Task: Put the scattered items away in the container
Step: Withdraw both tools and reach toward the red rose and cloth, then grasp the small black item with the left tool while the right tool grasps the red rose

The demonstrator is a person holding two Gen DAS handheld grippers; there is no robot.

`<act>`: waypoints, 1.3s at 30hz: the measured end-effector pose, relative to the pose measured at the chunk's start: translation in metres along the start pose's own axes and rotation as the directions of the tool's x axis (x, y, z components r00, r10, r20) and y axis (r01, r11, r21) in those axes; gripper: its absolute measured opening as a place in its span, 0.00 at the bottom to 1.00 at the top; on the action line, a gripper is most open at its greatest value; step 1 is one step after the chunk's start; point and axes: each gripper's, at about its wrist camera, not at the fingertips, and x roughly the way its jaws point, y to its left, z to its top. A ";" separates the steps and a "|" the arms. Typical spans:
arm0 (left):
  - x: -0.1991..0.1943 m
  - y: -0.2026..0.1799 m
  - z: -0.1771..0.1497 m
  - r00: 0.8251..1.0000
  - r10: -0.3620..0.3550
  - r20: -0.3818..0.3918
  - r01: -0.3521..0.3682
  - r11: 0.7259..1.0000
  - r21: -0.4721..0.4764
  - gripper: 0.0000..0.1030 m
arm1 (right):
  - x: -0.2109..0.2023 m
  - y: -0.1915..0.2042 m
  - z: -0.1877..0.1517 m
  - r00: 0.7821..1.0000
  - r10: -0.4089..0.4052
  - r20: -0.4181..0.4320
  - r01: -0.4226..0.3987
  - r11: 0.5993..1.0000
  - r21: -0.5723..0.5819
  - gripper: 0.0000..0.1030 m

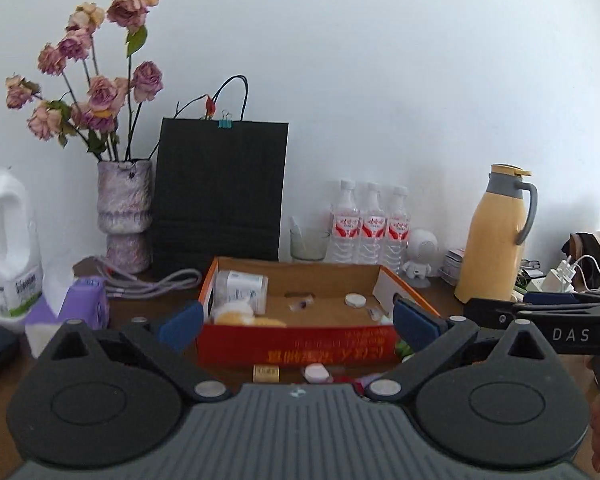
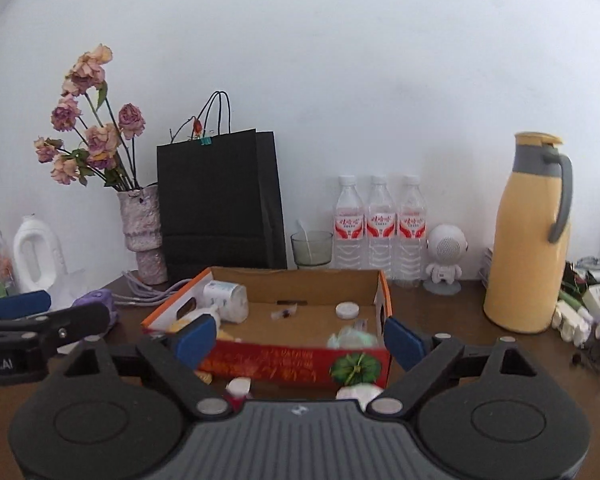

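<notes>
Left hand-held gripper [image 1: 298,322]: blue-padded jaws spread wide, nothing between the pads; the box front shows through the gap.

Right hand-held gripper [image 2: 296,338]: jaws likewise spread apart, empty. Its black body also enters the left wrist view at 3 o'clock.

Shallow red-and-orange cardboard box with brown interior [image 1: 300,350]: centre of the dark wooden table [image 2: 460,320], open top. Contents: white cylindrical jar lying at the box's 9 o'clock corner [image 1: 242,290]; yellow rounded item in front of it [image 1: 236,316], blurred; small white round lid at 2 o'clock [image 1: 355,300]; tiny clear wrapped piece near the middle [image 1: 300,304].

Loose items, on the table just before the box at 6 o'clock: small tan square packet [image 1: 266,373]; small pink-and-white capsule-shaped item [image 1: 316,372]; white crumpled item at the box's near right corner [image 2: 358,394].

Background, 12 o'clock of the box: black paper bag [image 1: 220,192]; three clear water bottles [image 1: 374,224]. At 10 o'clock: mottled purple vase of dried roses [image 1: 124,216]. At 2 o'clock: yellow thermos jug with grey handle [image 1: 496,240].
</notes>
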 end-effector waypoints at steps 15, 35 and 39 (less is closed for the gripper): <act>-0.012 0.018 -0.061 0.987 0.002 -0.160 -0.007 0.999 -0.034 0.81 | 0.002 0.010 -0.052 0.983 0.082 -0.163 -0.088 0.996 -0.029 0.84; 0.150 -0.003 -0.028 0.916 -0.143 -0.375 0.204 0.970 0.130 0.43 | 0.137 -0.003 -0.011 0.934 0.156 -0.321 -0.160 0.987 0.013 0.38; 0.170 -0.014 -0.040 0.902 -0.078 -0.424 0.166 0.970 0.177 0.24 | 0.115 -0.024 -0.001 0.954 0.142 -0.264 -0.134 0.990 0.048 0.38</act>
